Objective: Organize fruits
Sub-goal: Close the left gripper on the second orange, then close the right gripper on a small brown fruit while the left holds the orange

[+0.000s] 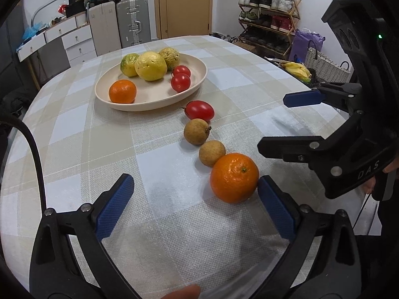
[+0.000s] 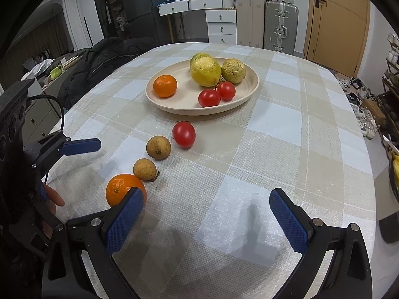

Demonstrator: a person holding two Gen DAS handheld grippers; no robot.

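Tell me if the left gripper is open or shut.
Open: the left gripper has its jaws spread wide, holding nothing; the orange sits beside one pad.

left gripper (image 1: 195, 206) jaws wide | orange (image 1: 234, 177) touching right pad

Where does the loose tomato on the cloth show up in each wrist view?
Left wrist: the tomato lies just right of centre, on the cloth just below the plate, at the far end of the fruit row.
Right wrist: the tomato lies just left of centre, below the plate, again at the row's far end.
Shared landmark: the plate, directly beyond the tomato in both views.
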